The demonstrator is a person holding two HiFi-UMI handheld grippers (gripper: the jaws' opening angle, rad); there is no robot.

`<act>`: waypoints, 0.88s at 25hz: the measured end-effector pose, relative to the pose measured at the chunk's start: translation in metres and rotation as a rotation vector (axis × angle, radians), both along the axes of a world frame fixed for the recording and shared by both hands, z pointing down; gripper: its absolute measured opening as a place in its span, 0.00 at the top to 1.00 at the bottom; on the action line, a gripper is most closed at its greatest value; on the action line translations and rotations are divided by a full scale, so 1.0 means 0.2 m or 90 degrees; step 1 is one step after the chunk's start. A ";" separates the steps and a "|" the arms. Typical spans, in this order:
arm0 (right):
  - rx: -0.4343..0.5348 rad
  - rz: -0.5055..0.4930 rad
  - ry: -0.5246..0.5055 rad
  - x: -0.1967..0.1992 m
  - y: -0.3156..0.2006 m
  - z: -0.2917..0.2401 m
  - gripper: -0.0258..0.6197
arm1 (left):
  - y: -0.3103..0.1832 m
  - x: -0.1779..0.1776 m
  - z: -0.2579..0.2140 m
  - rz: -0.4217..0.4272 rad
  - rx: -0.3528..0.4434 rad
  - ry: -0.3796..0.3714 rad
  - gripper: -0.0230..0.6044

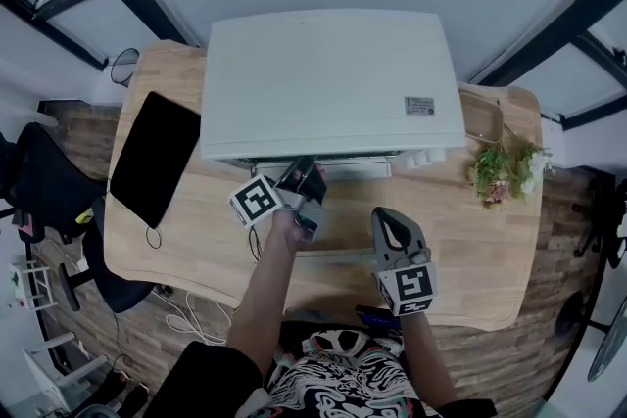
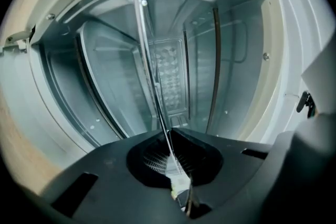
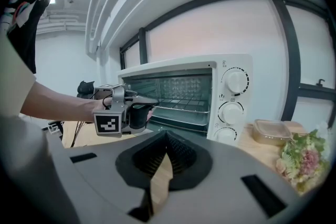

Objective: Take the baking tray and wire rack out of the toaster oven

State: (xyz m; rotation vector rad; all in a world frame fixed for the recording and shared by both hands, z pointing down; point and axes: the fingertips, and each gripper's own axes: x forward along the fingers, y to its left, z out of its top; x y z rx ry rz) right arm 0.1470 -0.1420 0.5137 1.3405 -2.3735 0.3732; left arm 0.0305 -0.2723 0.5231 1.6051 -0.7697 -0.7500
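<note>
A black tablet (image 1: 157,157) is lying on the table (image 1: 460,240) left of the oven (image 1: 328,78). Flowers (image 1: 502,173) and a box (image 3: 273,131) are sitting to its right. The left gripper (image 1: 306,173) is reaching level into the oven's open front, its jaws pinching a thin metal rim (image 2: 149,55). Seen edge-on, I cannot tell whether that rim is the tray's or the rack's. The rack (image 3: 184,104) is lying inside, with the tray (image 3: 178,117) seemingly just under it. The right gripper (image 1: 394,222) is hovering over the table, barely parted and empty. From above, the oven's top is hiding its inside.
</note>
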 end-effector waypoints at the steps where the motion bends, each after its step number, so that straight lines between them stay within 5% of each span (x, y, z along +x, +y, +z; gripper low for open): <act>1: 0.002 0.000 -0.001 0.00 0.00 -0.01 0.96 | 0.01 0.00 0.00 0.000 0.001 0.003 0.94; 22: 0.027 0.000 0.004 0.02 0.10 -0.09 0.96 | 0.17 0.02 -0.02 0.009 0.007 0.016 0.94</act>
